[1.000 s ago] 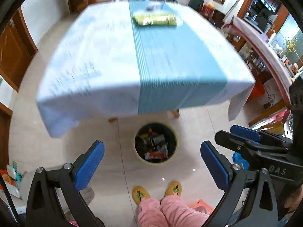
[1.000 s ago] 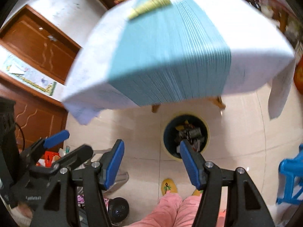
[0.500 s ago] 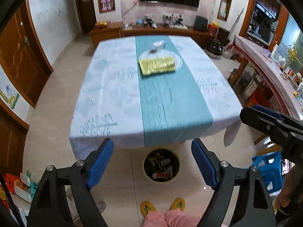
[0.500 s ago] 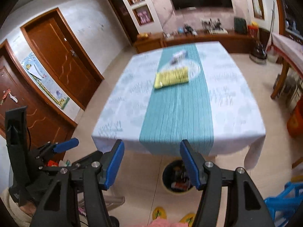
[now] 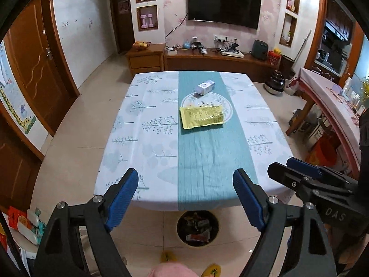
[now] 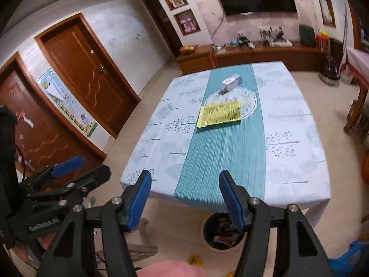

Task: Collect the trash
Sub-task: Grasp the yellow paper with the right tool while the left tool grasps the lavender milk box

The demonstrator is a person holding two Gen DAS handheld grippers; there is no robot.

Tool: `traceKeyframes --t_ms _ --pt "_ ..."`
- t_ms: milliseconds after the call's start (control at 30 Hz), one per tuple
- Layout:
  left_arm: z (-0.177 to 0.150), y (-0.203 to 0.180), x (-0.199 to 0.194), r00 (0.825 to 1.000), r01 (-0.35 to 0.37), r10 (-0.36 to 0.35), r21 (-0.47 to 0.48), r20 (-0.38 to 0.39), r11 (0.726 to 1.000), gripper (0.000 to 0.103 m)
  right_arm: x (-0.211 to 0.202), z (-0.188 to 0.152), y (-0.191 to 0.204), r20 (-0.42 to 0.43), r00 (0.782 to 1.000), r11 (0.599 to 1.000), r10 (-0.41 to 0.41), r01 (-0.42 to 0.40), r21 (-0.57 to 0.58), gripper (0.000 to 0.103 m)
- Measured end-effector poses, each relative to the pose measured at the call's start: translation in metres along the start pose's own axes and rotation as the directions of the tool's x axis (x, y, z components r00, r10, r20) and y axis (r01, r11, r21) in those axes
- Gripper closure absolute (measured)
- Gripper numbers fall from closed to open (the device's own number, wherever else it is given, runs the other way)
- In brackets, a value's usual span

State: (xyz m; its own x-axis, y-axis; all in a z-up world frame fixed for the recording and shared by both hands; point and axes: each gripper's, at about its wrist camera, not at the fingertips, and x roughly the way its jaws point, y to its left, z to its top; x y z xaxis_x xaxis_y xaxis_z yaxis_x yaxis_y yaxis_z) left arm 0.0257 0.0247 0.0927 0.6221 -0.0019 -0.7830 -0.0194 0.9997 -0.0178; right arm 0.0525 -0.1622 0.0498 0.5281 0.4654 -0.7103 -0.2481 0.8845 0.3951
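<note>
A yellow packet [image 5: 201,116] [image 6: 219,114] lies flat on the teal runner at mid-table. Just behind it lies a small white box [image 5: 205,87] [image 6: 231,82]. On the floor under the table's near edge stands a round bin [image 5: 197,228] [image 6: 221,233] holding several wrappers. My left gripper [image 5: 185,173] hangs open above that near edge, with nothing between its blue pads. My right gripper [image 6: 185,174] is open too, beside it and equally empty. Both are well short of the packet.
The table [image 5: 143,143] wears a white tree-print cloth. A low wooden cabinet [image 5: 221,61] and a TV stand behind it. Brown doors [image 6: 92,80] are on the left and a second table [image 5: 329,99] on the right. The person's pink trousers [image 6: 170,269] show at the bottom.
Both grippers have risen and tipped upward, so the view has gone from the bin under the table to the whole tabletop. The left jaws have narrowed somewhat.
</note>
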Motion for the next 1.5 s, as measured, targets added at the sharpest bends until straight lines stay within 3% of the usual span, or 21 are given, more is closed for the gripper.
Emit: traceKeyframes --t_ms 167,400,600,800,967,1167,1267,1433,1500 --pt "0.021 0.011 0.047 1.000 -0.008 0.008 0.030 -0.009 1.000 0.020 0.048 0.017 -0.022 -0.050 0.999 0.997 0.011 -0.006 0.083 0.042" --pt "0.083 0.025 0.168 0.997 0.036 -0.024 0.181 -0.068 0.983 0.020 0.134 0.055 -0.052 -0.079 0.997 0.970 -0.006 0.025 0.243 0.042" --pt "0.142 0.033 0.282 0.984 0.106 -0.057 0.294 -0.169 0.950 0.028 0.222 0.091 -0.087 -0.106 0.993 0.885 -0.047 0.090 0.457 0.042" --pt "0.164 0.028 0.371 0.957 0.169 -0.072 0.338 -0.281 0.926 0.041 0.269 0.094 -0.116 -0.137 0.984 0.795 -0.115 0.174 0.581 0.043" --pt "0.166 0.017 0.406 0.940 0.210 -0.088 0.356 -0.329 0.911 0.041 0.286 0.095 -0.128 -0.120 0.981 0.739 -0.152 0.193 0.646 0.044" --pt "0.161 0.004 0.433 0.915 0.255 -0.103 0.362 -0.390 0.897 0.043 0.295 0.105 -0.128 -0.082 0.981 0.723 -0.178 0.187 0.665 0.045" --pt "0.159 0.002 0.439 0.906 0.270 -0.113 0.352 -0.408 0.896 0.043 0.304 0.112 -0.128 -0.077 0.982 0.728 -0.170 0.178 0.662 0.051" --pt "0.160 0.000 0.444 0.909 0.283 -0.128 0.361 -0.398 0.889 0.043 0.313 0.119 -0.128 -0.067 0.982 0.739 -0.178 0.178 0.650 0.064" --pt "0.161 0.001 0.445 0.904 0.290 -0.130 0.361 -0.408 0.886 0.043 0.315 0.120 -0.130 -0.062 0.985 0.741 -0.162 0.162 0.651 0.076"
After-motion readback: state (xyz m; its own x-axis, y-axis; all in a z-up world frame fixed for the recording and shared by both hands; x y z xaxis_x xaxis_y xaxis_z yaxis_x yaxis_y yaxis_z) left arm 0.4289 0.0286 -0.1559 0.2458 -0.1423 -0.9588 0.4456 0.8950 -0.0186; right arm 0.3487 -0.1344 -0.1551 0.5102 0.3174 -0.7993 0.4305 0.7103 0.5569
